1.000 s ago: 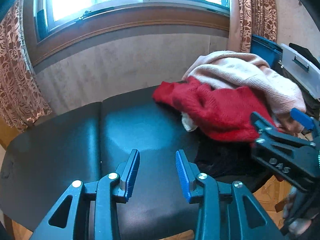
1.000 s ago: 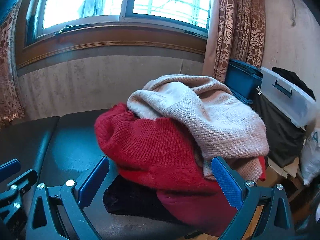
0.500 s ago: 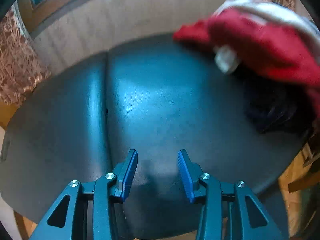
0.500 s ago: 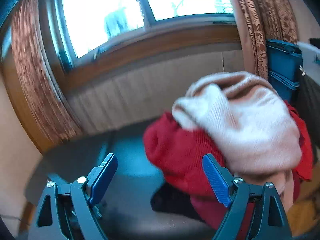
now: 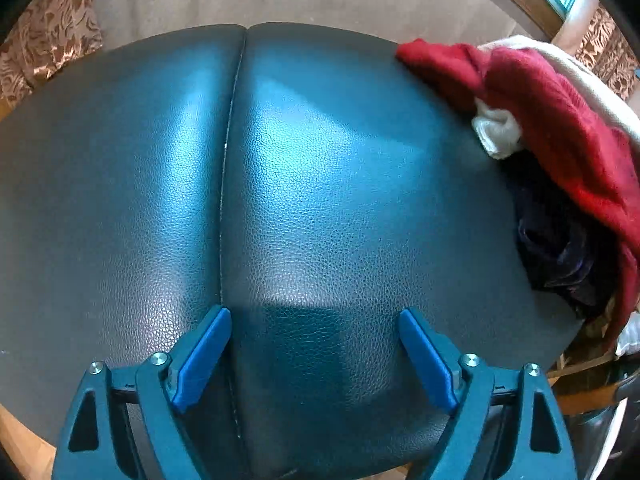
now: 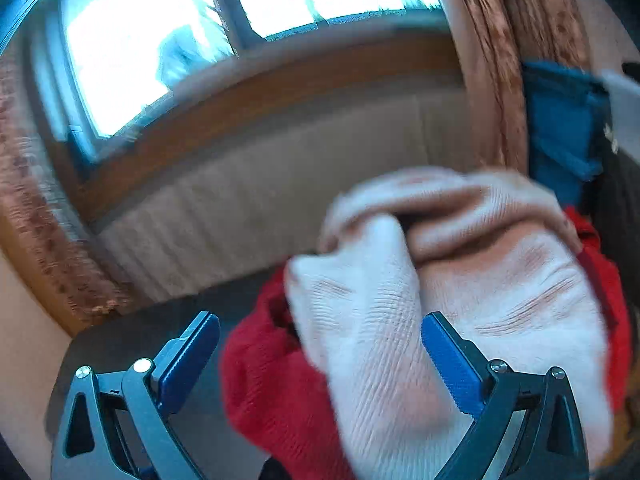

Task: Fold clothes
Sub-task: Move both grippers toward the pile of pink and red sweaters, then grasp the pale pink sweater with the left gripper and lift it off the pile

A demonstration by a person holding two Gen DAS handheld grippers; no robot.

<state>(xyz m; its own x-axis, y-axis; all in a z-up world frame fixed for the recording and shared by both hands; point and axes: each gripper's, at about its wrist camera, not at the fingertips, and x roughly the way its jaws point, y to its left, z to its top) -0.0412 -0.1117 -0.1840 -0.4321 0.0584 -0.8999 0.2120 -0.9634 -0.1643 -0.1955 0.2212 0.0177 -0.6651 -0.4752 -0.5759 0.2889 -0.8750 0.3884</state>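
Observation:
A pile of clothes lies at the right end of a dark padded table [image 5: 320, 184]: a red sweater [image 5: 560, 120], a cream knit sweater [image 6: 460, 272] on top and a dark garment [image 5: 560, 248] underneath. In the right wrist view the red sweater [image 6: 272, 380] shows under the cream one. My left gripper [image 5: 314, 348] is open and empty, low over the bare table, left of the pile. My right gripper [image 6: 320, 344] is open, close to the pile, with the cream sweater between its fingers; the view is blurred.
A window [image 6: 240, 20] with a wooden sill and patterned curtains [image 6: 500, 60] stands behind the table. A blue bin [image 6: 560, 120] and a white box [image 6: 624, 104] stand at the right. The table has a seam [image 5: 232, 140] down its middle.
My left gripper tilted down toward the table and opened wider. My right gripper moved up and in over the pile, so the cream sweater now lies between its fingers.

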